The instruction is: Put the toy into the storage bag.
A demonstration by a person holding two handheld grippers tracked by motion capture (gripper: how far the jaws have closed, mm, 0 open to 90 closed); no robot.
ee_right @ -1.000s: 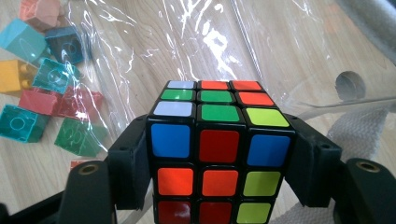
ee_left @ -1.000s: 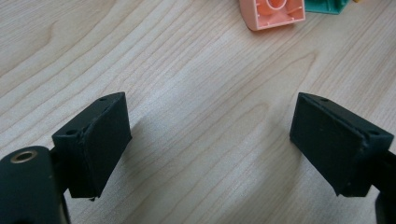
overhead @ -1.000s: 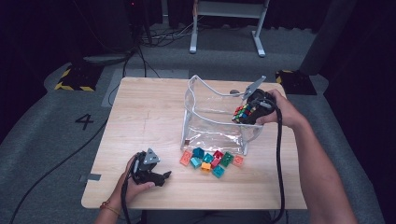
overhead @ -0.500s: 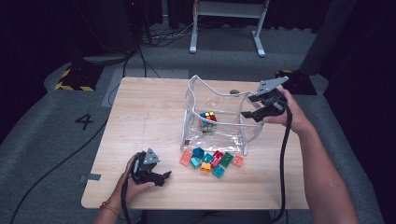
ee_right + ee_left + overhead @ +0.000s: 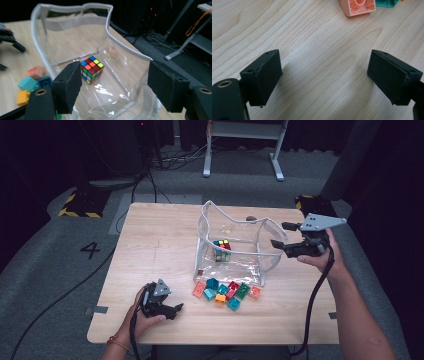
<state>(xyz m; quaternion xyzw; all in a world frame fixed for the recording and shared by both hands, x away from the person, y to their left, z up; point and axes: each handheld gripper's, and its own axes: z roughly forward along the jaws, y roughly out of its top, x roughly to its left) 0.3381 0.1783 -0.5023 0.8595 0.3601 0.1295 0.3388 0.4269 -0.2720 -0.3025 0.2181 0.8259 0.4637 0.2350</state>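
My left gripper rests on the tabletop, fingers spread on nothing; the puzzle cube sits inside the clear pouch; my right gripper, fingers just opened and empty, hangs beside the pouch's rim

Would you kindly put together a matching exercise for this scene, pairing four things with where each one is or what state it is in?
Things:
1. puzzle cube
2. toy bricks
3. left gripper
4. right gripper

Places or states:
A. open and empty, held just outside the bag's rim
B. on the bottom inside the clear bag
C. open, low over bare wood of the table
D. loose on the table in front of the bag

Pairs: 1-B, 2-D, 3-C, 4-A
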